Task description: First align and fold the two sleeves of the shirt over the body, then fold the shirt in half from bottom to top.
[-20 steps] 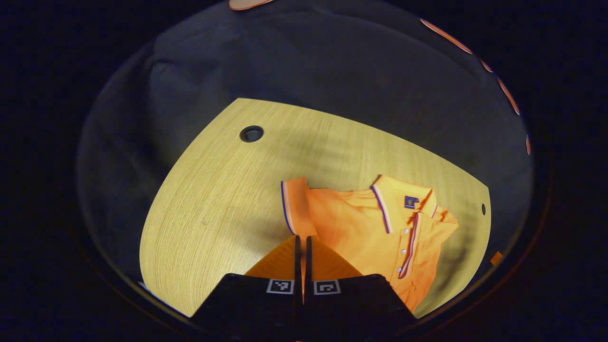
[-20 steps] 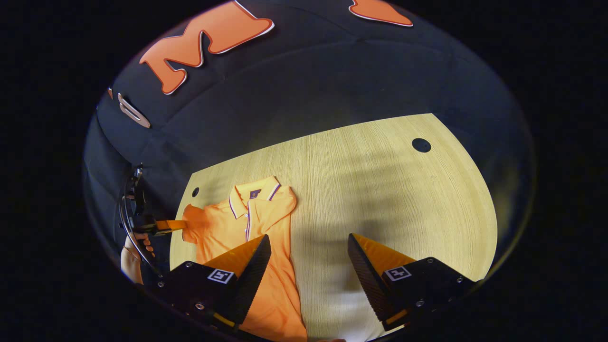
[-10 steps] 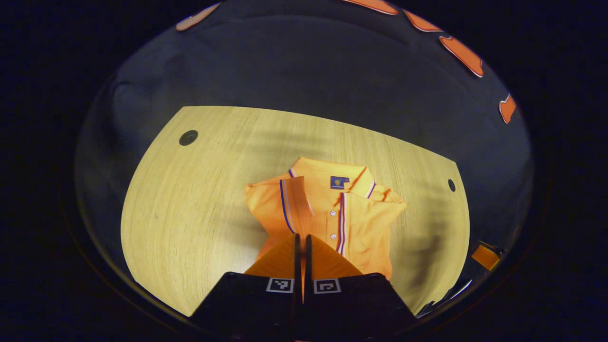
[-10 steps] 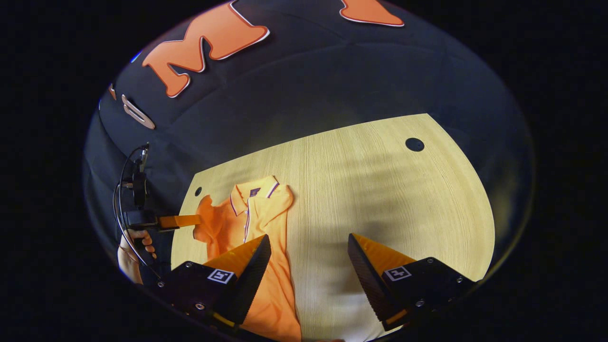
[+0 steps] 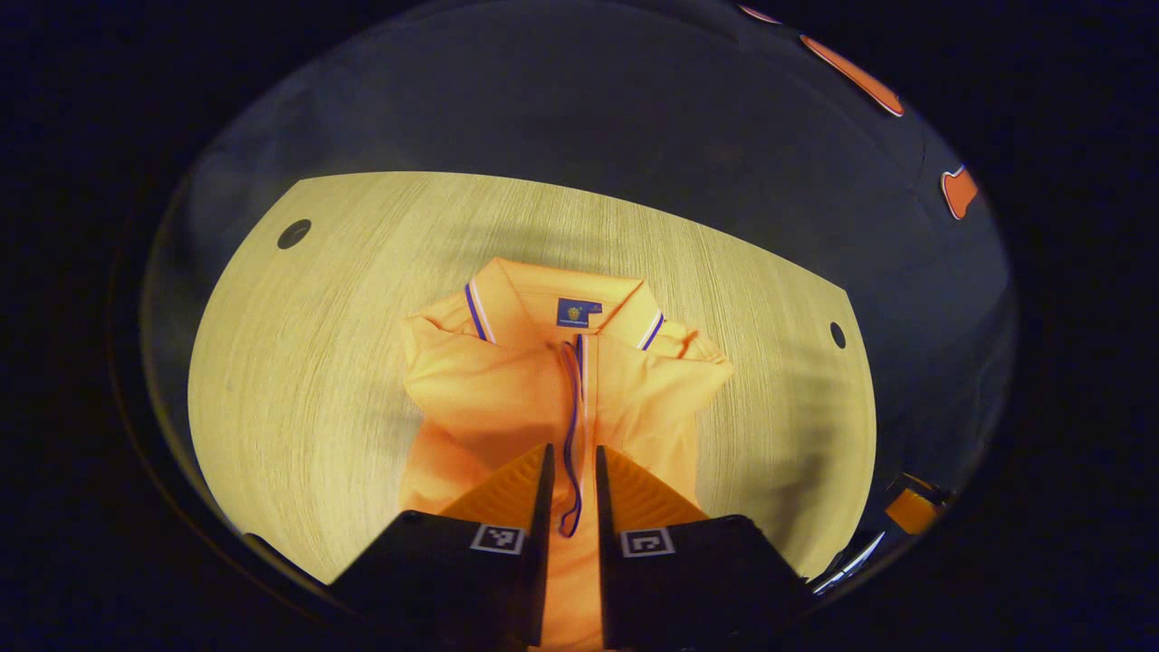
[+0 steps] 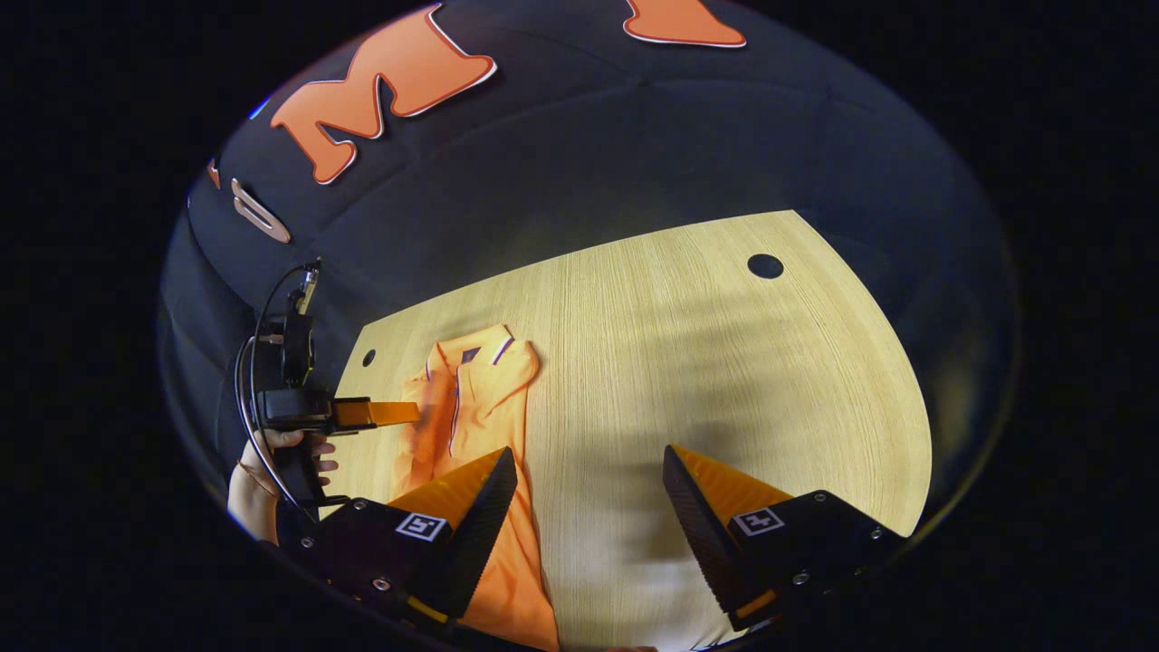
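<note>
The left gripper (image 5: 569,489) had its fingers parted a little, with the striped cuff edge of the sleeve (image 5: 493,385) lying in the narrow gap; whether they were pressing on the cloth could not be told. It hung over the middle of the shirt (image 5: 561,389), likely because the sleeve was being laid across the chest and let go there. The right gripper (image 6: 589,507) stood wide open, holding nothing, low over the bare table (image 6: 724,362) just beside the shirt's lower body, probably waiting for the bottom-to-top fold. In the right gripper view a hand (image 6: 303,448) held the left gripper at the shirt's far side.

The shirt lay flat on the table, collar away from the person, with both sleeves apparently folded in over the body.

Half a second earlier the left gripper's fingers were pressed together on the cuff, and the sleeve was raised above the chest. By this moment the gap had opened and the sleeve lay down over the placket. The right gripper had hardly shifted.
</note>
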Demonstrator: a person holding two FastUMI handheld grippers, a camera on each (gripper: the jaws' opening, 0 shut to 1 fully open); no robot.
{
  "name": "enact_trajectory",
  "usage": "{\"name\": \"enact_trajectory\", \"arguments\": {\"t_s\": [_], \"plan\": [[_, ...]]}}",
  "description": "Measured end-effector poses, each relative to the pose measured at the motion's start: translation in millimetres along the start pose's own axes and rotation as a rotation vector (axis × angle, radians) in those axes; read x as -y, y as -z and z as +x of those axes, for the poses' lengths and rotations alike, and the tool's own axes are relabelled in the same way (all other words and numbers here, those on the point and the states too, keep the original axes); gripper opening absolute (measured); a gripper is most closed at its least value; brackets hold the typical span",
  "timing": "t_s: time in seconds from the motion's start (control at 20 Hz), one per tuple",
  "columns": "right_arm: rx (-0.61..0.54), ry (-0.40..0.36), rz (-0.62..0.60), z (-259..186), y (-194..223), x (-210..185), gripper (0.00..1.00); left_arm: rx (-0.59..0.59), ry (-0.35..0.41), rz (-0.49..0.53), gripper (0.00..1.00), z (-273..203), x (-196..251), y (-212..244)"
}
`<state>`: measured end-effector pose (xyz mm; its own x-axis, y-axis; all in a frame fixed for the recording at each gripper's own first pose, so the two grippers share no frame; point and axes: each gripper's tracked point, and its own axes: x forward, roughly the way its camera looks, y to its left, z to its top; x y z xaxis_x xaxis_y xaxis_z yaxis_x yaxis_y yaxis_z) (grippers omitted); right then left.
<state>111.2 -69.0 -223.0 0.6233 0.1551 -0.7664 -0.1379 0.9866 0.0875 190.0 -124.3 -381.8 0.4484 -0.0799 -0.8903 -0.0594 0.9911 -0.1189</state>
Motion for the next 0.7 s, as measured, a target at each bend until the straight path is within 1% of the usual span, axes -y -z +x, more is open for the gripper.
{"name": "enact_trajectory", "arguments": {"t_s": [0.05,0.1,0.2,0.25,0.45,0.6,0.7], "plan": [[-0.003,0.004,0.000,-1,2,0,0.99,-0.007,0.008,-0.001,0.35,2,3,4],[-0.007,0.005,0.001,-2,5,-1,0.99,-0.013,0.020,-0.002,0.48,1,6,5],[-0.008,0.006,-0.001,0,8,-4,0.99,-0.019,0.028,0.000,1.00,-4,4,10],[-0.011,0.007,-0.006,1,10,-7,0.99,-0.013,0.024,0.004,0.98,-5,2,11],[-0.009,0.015,-0.032,-2,19,-26,0.99,0.054,0.028,0.032,0.99,-36,-13,8],[-0.007,0.047,-0.069,-5,32,-41,0.99,0.104,0.018,0.088,0.99,-75,-35,20],[-0.004,0.074,-0.084,-11,45,-51,0.99,0.142,0.015,0.096,0.99,-105,-52,35]]}}
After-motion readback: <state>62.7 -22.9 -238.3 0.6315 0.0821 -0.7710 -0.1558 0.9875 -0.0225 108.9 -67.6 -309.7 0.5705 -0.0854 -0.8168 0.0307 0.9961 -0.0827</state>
